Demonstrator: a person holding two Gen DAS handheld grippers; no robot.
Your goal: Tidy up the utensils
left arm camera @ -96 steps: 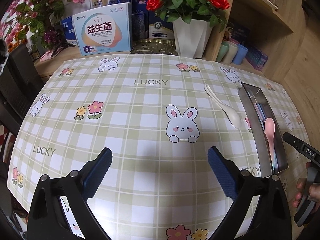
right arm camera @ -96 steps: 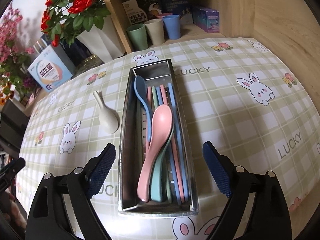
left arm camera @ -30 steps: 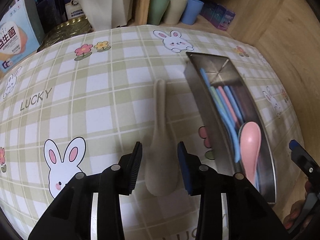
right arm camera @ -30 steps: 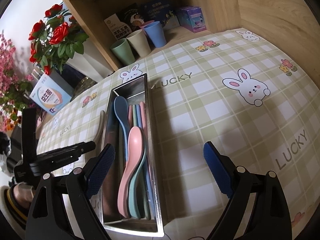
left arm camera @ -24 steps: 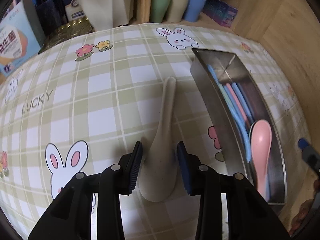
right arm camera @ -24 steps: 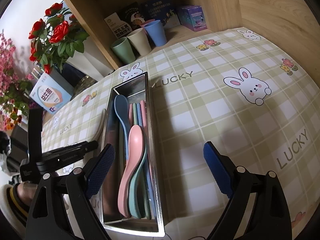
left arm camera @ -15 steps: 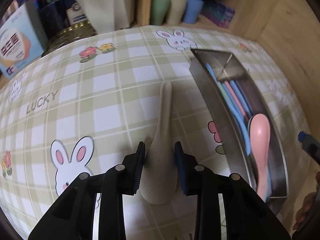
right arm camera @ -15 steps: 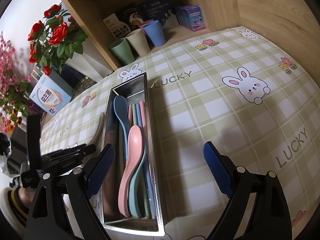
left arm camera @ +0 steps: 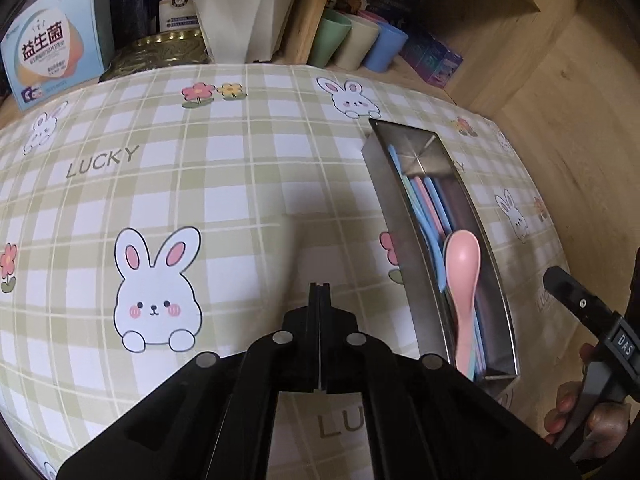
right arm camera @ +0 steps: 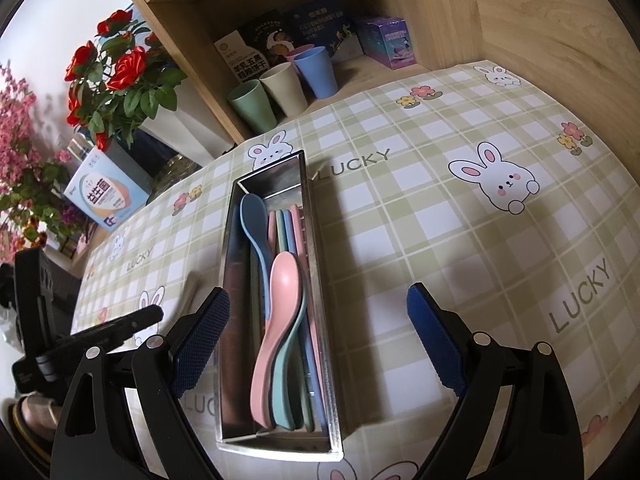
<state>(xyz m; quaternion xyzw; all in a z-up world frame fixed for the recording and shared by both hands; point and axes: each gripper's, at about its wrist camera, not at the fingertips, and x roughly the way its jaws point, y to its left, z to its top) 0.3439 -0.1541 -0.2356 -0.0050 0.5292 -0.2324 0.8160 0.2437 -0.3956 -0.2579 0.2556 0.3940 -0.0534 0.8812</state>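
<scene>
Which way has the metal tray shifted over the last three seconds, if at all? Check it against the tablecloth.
No. The tray's far end still sits just right of the same rabbit print.

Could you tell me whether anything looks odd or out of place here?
The left gripper has its jaws shut on nothing, while a pale utensil end, mostly hidden, lies on the tablecloth outside the metal tray holding the other utensils.

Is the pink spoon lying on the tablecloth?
No, the pink spoon lies inside the metal tray, on top of a green spoon.
</scene>
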